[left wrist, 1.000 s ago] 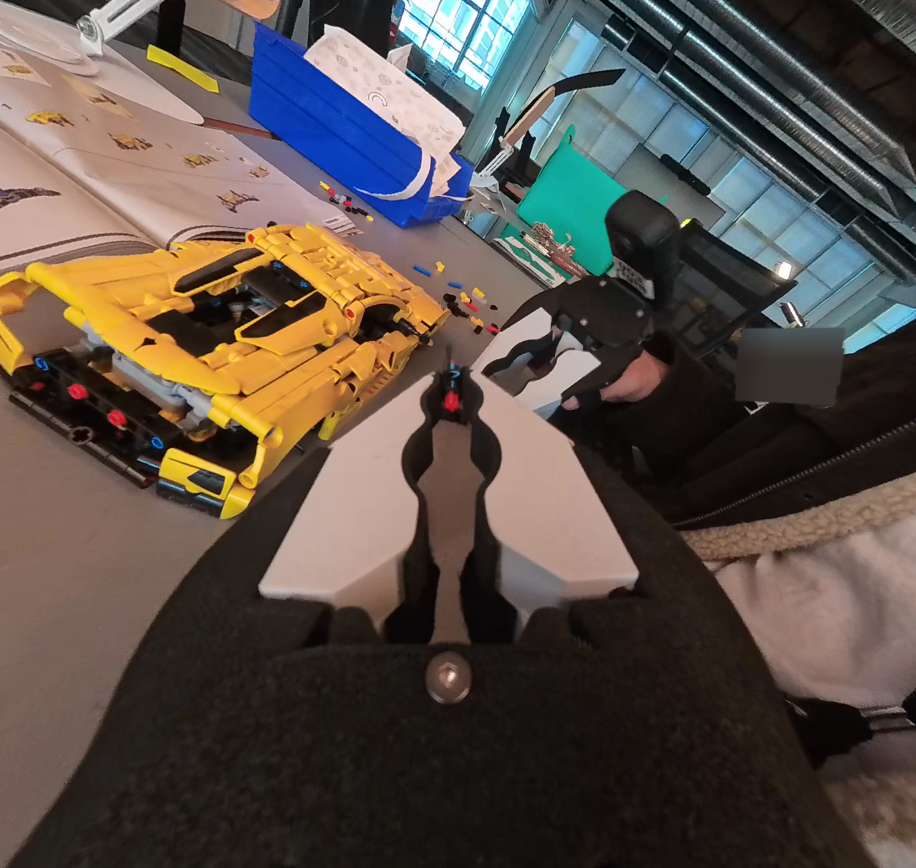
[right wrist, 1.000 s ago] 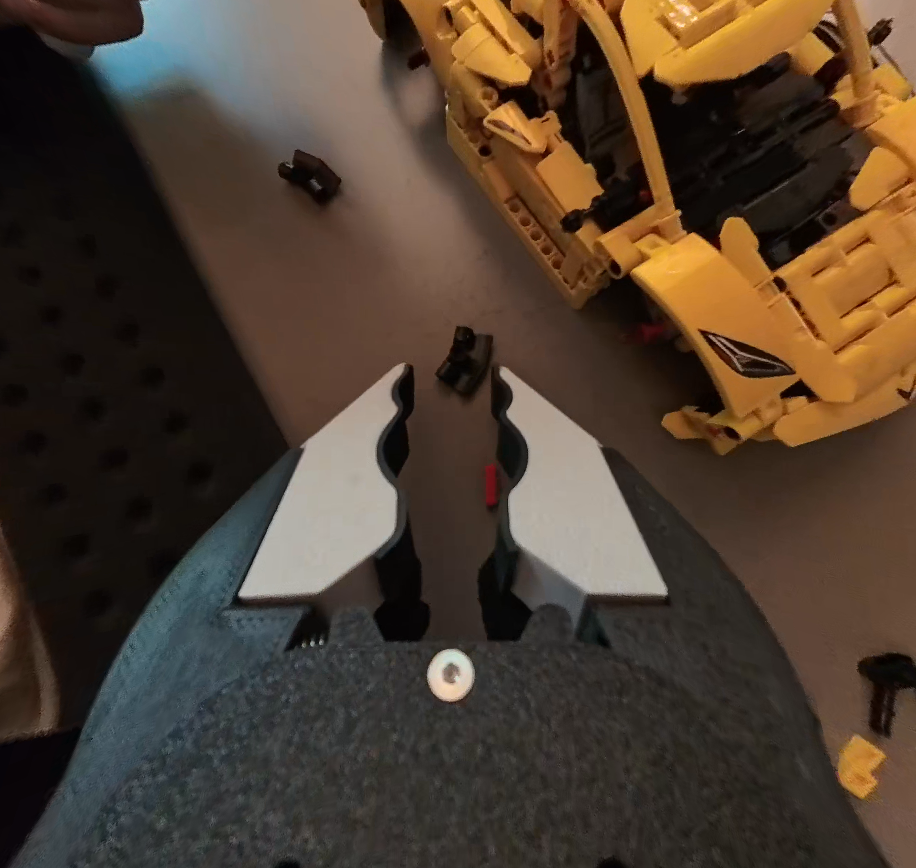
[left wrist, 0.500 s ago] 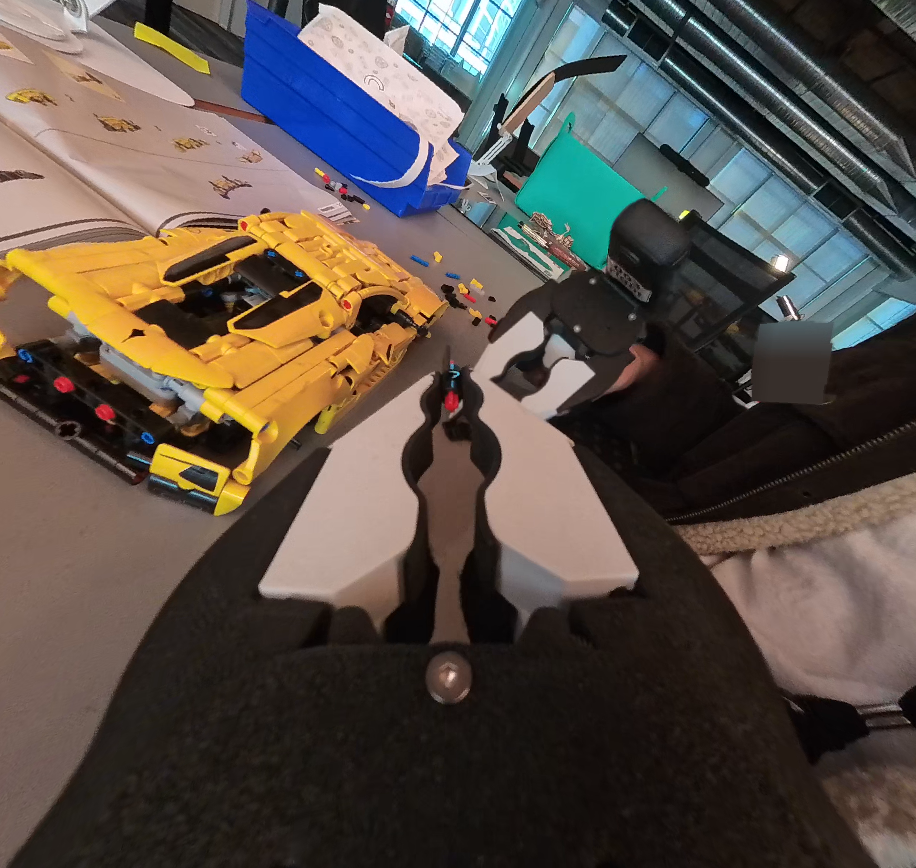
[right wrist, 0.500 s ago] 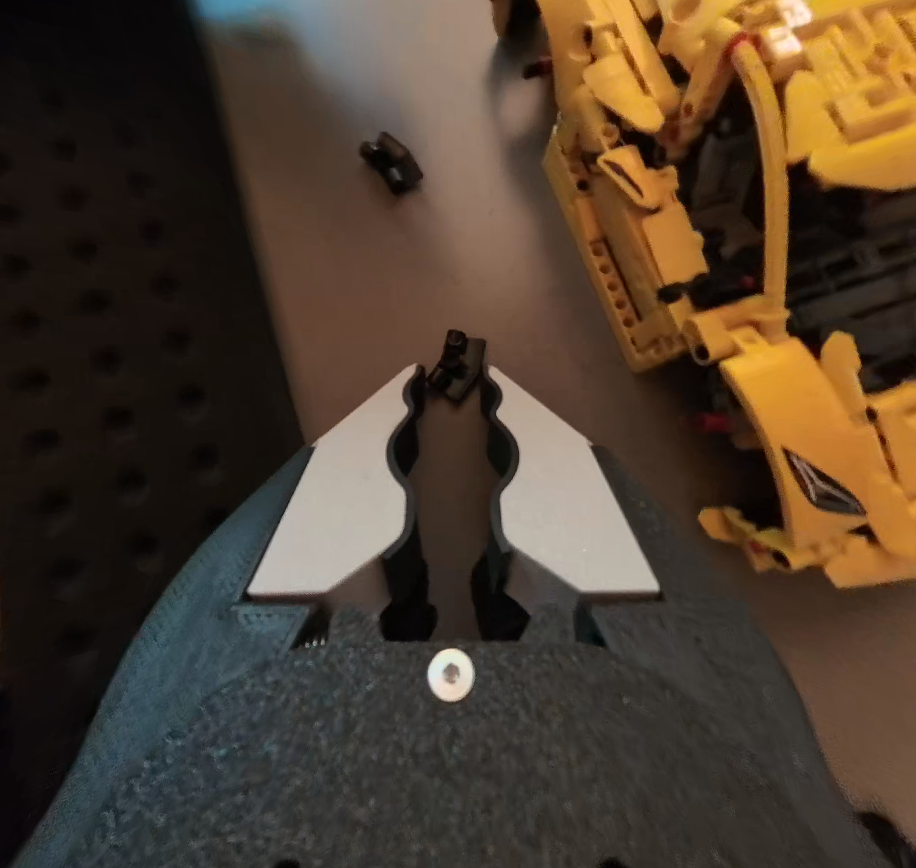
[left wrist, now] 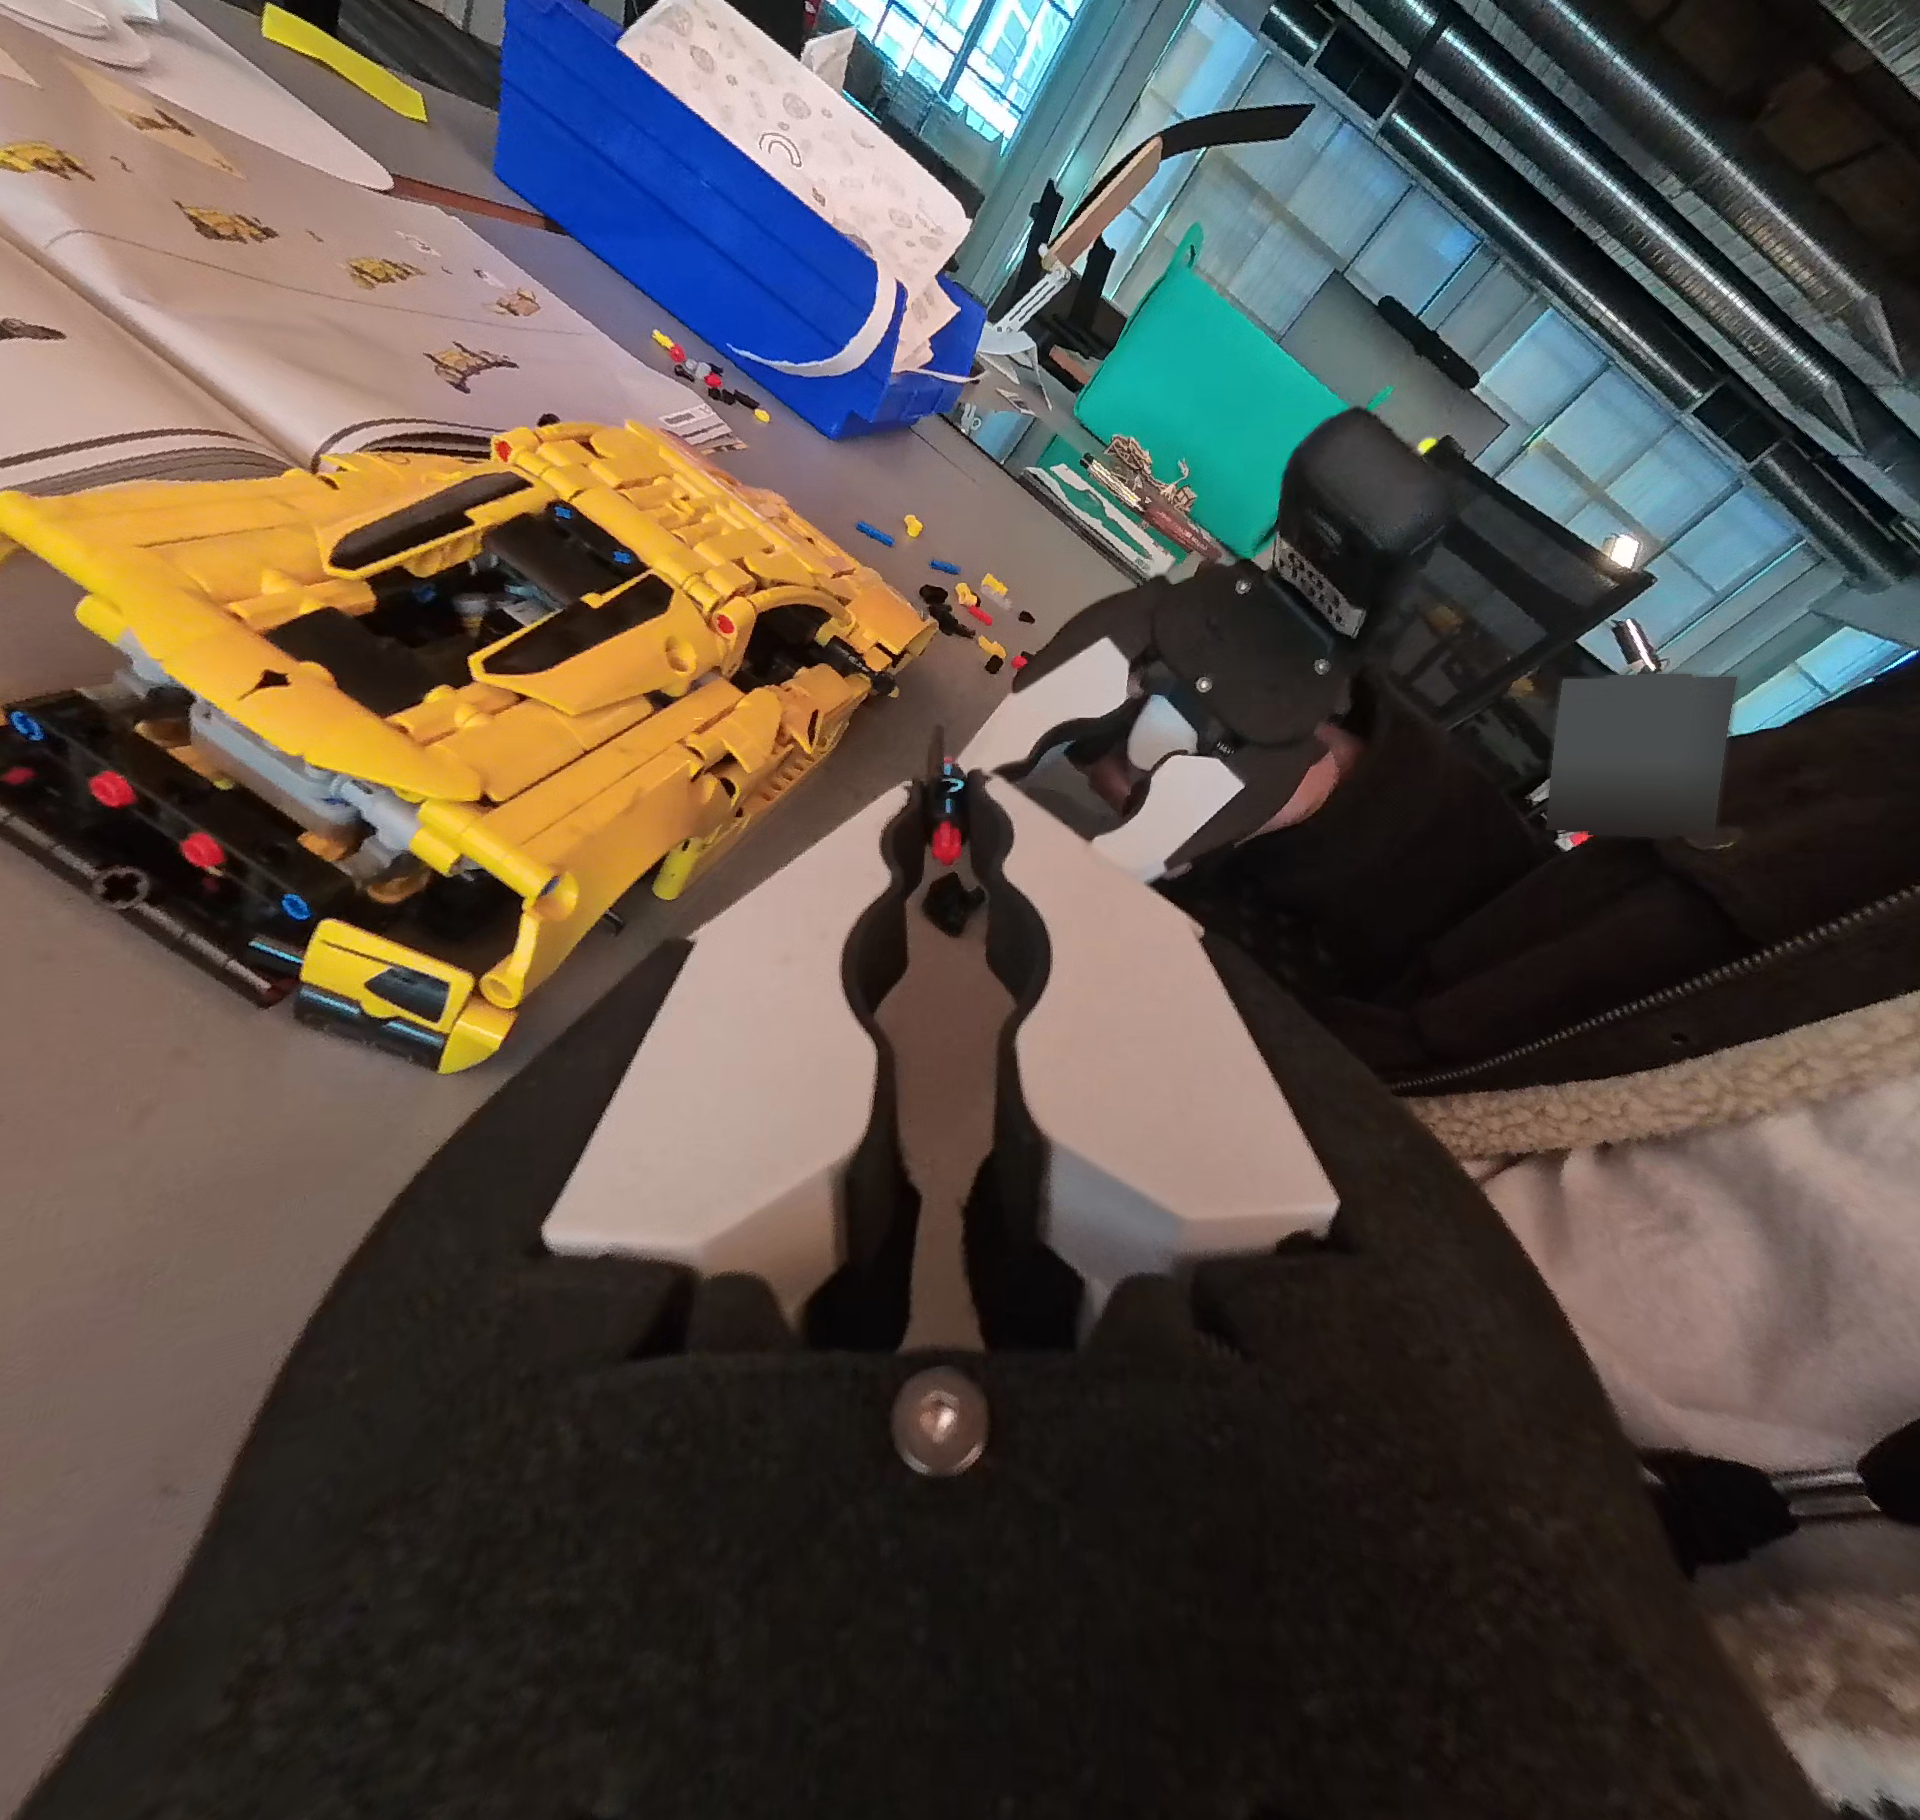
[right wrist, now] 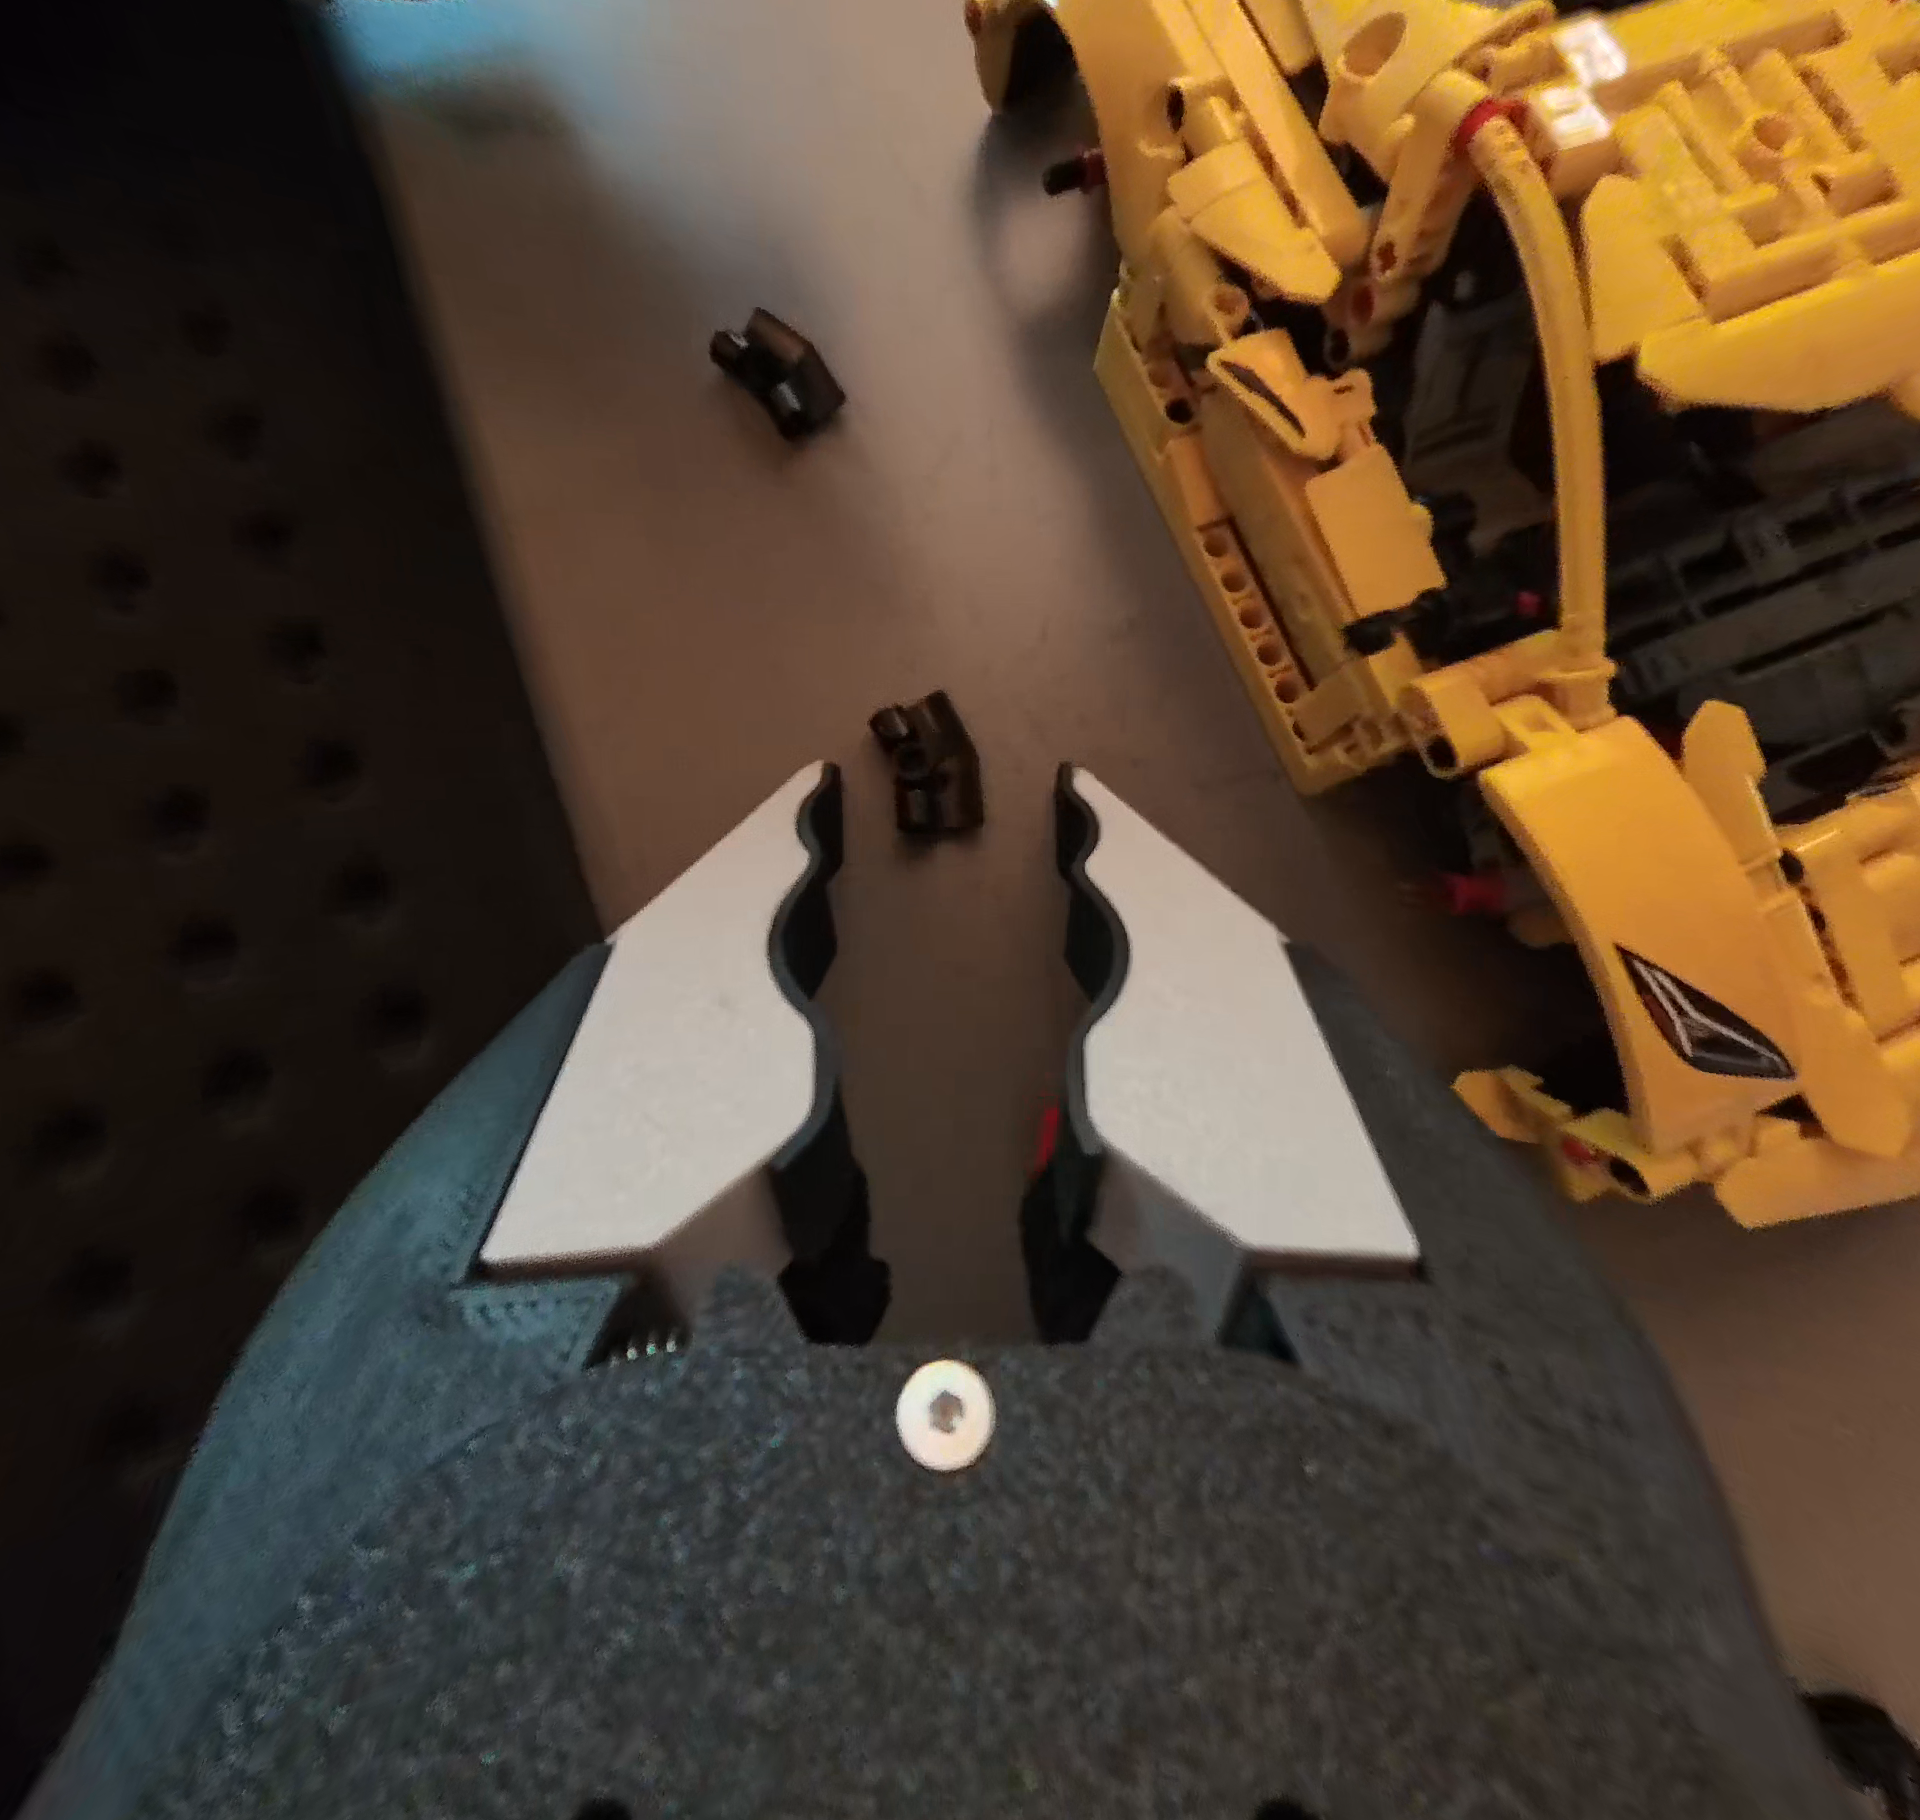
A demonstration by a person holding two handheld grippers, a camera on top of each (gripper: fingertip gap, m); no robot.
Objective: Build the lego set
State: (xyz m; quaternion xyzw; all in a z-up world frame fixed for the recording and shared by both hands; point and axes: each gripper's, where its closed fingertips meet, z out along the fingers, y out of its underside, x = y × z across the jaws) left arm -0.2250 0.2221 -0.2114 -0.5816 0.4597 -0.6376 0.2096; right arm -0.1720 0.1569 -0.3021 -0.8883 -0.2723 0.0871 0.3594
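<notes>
A yellow-and-black Lego car (left wrist: 436, 721) sits on a grey worktop (left wrist: 156, 1199), a blue bin (left wrist: 665, 212) holding white patterned paper (left wrist: 790, 139) behind it, black loose pieces (right wrist: 930, 771) nearby.

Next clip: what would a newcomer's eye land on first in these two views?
The big yellow lego car dominates the grey table, left of the left gripper, which is shut on a small black and red piece. In the right wrist view, the right gripper hangs open just short of a small black connector; a second black piece lies farther off.
</notes>
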